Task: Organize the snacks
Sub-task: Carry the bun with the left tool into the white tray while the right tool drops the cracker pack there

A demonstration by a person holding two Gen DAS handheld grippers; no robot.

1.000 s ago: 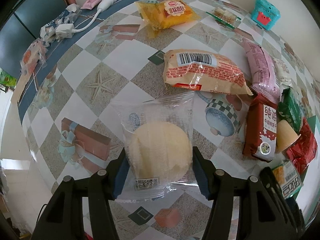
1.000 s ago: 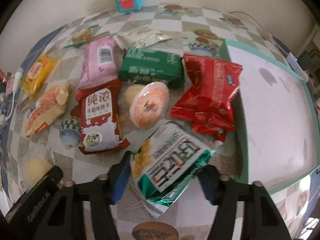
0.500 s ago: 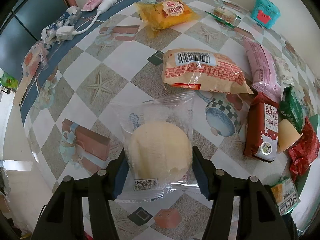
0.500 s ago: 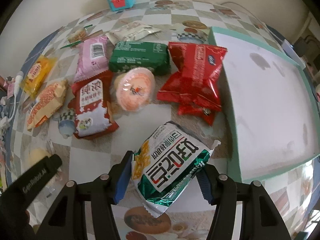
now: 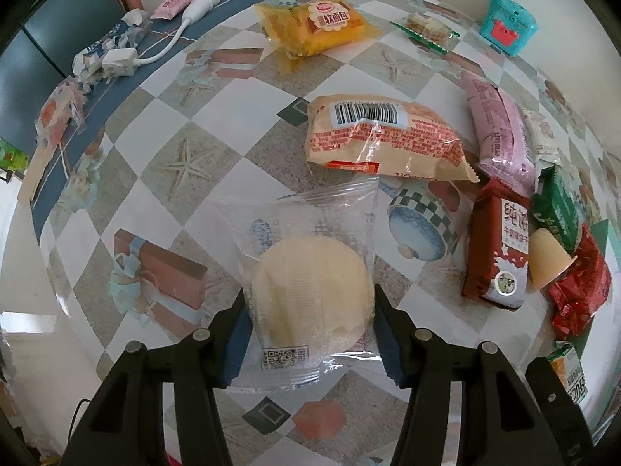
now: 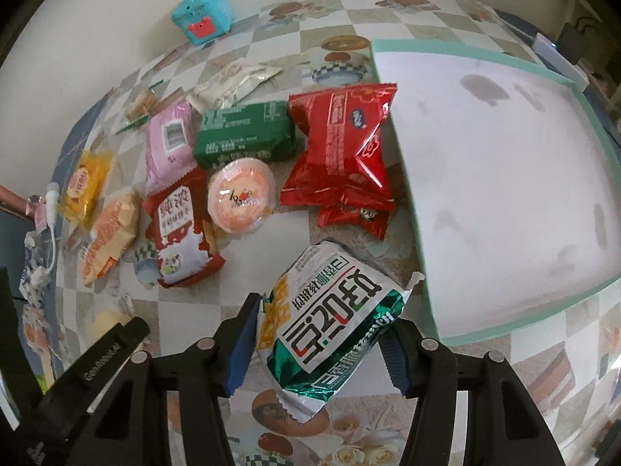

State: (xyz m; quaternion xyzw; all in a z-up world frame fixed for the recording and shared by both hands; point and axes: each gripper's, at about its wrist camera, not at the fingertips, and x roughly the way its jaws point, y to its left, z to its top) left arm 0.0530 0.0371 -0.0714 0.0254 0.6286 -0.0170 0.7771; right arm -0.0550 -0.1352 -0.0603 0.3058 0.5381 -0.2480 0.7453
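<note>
My left tongs (image 5: 310, 334) pinch a clear-wrapped bun (image 5: 310, 295) near the surface (image 5: 128, 163) edge, with bare room to its left. My right tongs (image 6: 318, 338) pinch a green chip bag (image 6: 330, 326), just beside the tray (image 6: 504, 334) corner; the red packets (image 6: 341, 151) touch the tray's left rim.

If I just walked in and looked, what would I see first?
Probably the two snacks being held up close: the right gripper pinches a green and white snack bag, and the left gripper holds a round pale cake in a clear wrapper. Next, the bright red snack bag beside the big white tray with a green rim.
</note>
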